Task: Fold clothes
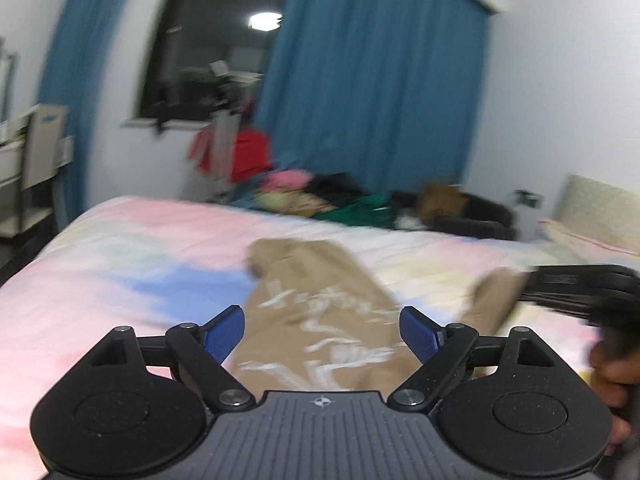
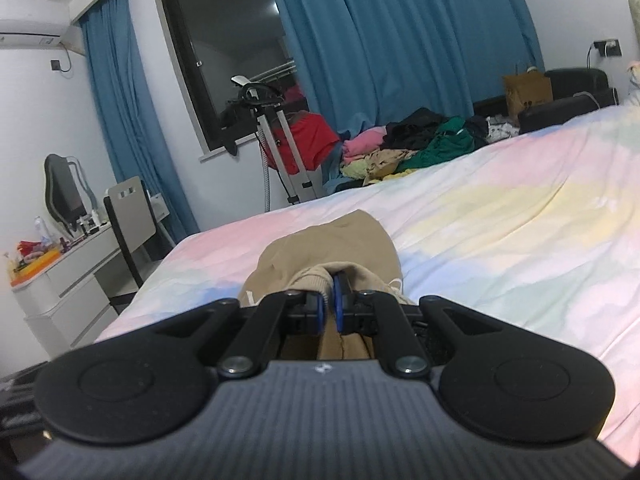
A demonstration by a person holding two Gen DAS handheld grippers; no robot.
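Observation:
A tan sweatshirt point(image 1: 320, 312) with white lettering lies on the pastel bedsheet point(image 1: 140, 256). My left gripper point(image 1: 322, 330) is open above it, blue pads point(image 1: 224, 332) wide apart, nothing between them. My right gripper point(image 2: 329, 300) is shut on a ribbed edge of the tan sweatshirt point(image 2: 332, 240), which bunches up ahead of the fingers. In the left wrist view the right gripper point(image 1: 532, 284) shows at the right, holding a fold of the tan cloth. The left wrist view is blurred.
A pile of mixed clothes point(image 2: 408, 144) lies past the bed's far edge under the blue curtains point(image 2: 400, 40). A clothes steamer stand point(image 2: 276, 136), a chair point(image 2: 130, 216) and a white desk point(image 2: 68, 272) stand at the left. The bedsheet point(image 2: 500, 220) stretches to the right.

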